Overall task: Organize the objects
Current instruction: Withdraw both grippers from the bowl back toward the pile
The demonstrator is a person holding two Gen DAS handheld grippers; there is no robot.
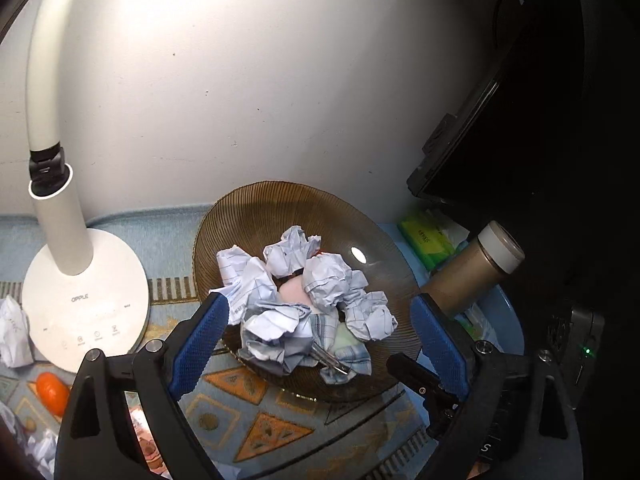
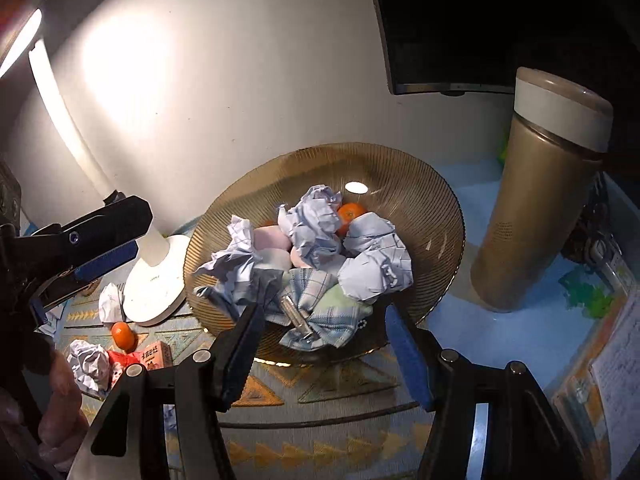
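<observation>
An amber ribbed glass bowl [image 1: 280,194] [image 2: 432,200] holds several crumpled paper balls [image 1: 326,280] [image 2: 376,268], a checked cloth [image 1: 348,350] [image 2: 320,312], a small metal piece [image 2: 296,314], pink items [image 2: 274,240] and an orange [image 2: 352,213]. My left gripper [image 1: 320,320] hangs open over the bowl's near side, its blue pads [image 1: 202,344] straddling the paper heap without touching it. My right gripper [image 2: 326,316] is open at the bowl's front rim, with the cloth just beyond its tips. The left gripper [image 2: 92,248] also shows at the left of the right wrist view.
A white desk lamp [image 1: 84,300] [image 2: 156,280] stands left of the bowl. Loose on the patterned mat [image 1: 224,408] lie an orange [image 1: 52,392] [image 2: 124,334], paper balls [image 1: 14,332] [image 2: 88,364] and a red snack box [image 2: 156,356]. A gold flask [image 2: 540,208] and dark monitor [image 1: 520,120] stand right.
</observation>
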